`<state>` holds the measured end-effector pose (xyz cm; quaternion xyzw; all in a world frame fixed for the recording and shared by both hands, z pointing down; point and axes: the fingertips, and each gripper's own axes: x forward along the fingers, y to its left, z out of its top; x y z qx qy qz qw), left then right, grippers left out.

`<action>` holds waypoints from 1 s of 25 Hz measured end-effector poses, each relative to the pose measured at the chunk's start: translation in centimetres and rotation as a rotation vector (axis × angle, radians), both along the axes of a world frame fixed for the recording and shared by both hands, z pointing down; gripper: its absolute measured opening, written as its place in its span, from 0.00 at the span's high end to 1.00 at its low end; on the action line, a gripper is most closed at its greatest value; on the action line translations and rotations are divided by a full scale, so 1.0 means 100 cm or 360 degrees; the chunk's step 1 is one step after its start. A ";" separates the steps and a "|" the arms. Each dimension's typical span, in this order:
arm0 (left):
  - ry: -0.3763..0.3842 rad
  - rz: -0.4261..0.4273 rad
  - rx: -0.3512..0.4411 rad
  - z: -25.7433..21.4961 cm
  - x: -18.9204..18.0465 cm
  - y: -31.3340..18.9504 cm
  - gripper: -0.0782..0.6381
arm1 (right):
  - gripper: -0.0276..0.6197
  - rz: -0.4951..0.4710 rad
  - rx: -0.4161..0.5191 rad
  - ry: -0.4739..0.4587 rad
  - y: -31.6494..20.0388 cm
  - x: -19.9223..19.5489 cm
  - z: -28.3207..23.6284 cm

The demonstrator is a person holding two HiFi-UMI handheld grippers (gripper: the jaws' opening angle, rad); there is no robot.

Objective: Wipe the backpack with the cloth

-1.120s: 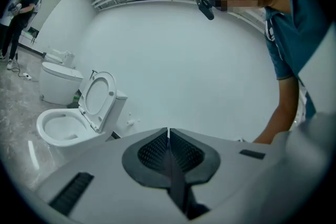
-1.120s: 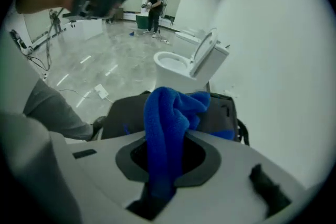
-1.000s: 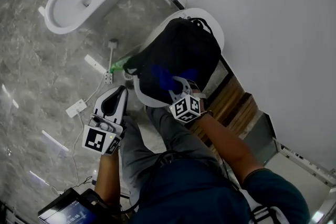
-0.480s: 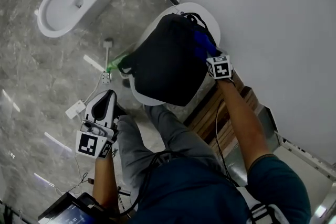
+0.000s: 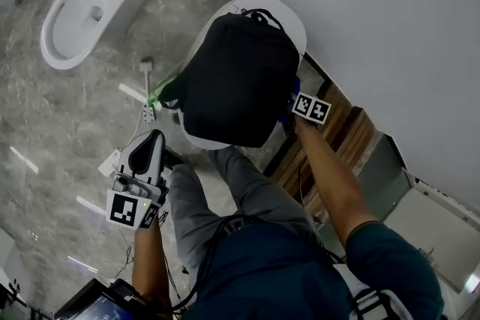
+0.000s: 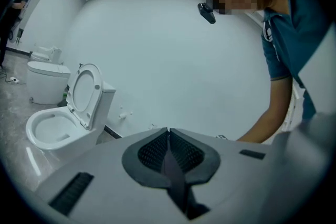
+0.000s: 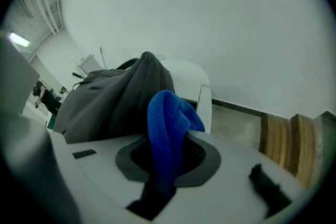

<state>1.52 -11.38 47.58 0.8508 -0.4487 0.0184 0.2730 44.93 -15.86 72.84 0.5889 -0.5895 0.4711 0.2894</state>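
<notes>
My right hand-held gripper (image 7: 169, 152) pinches the blue fleece cloth (image 7: 167, 118) at the right side of the black fabric backpack (image 5: 240, 79), which sits on a white rounded seat (image 5: 289, 17). From the head view the cloth is mostly hidden. Left hand-held gripper (image 6: 168, 136) is pressed together, empty.

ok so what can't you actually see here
Head view: the backpack hides the jaws of the right gripper and most of the cloth.
Right gripper view: cloth blocks its own contact with the backpack.
Head view: green object half behind backpack, too small to name.
</notes>
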 end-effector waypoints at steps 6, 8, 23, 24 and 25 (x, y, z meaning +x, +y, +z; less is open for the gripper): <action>0.0015 0.0027 -0.0057 0.014 0.014 -0.001 0.87 | 0.86 -0.0013 -0.0268 -0.0393 0.070 -0.022 0.016; 0.0022 0.0037 -0.0068 0.014 0.017 0.000 0.87 | 0.86 0.0015 -0.0462 -0.0443 0.135 -0.039 0.030; 0.0032 -0.0032 -0.0052 -0.005 -0.002 -0.008 0.87 | 0.86 -0.0412 0.0172 -0.0063 -0.180 -0.022 -0.060; 0.0031 -0.0034 -0.0056 -0.002 -0.001 -0.006 0.87 | 0.86 -0.0684 0.0145 0.0080 -0.185 -0.043 -0.059; 0.0028 -0.0041 -0.0060 0.001 0.000 -0.005 0.87 | 0.86 -0.0980 0.0104 0.0240 -0.187 -0.064 -0.051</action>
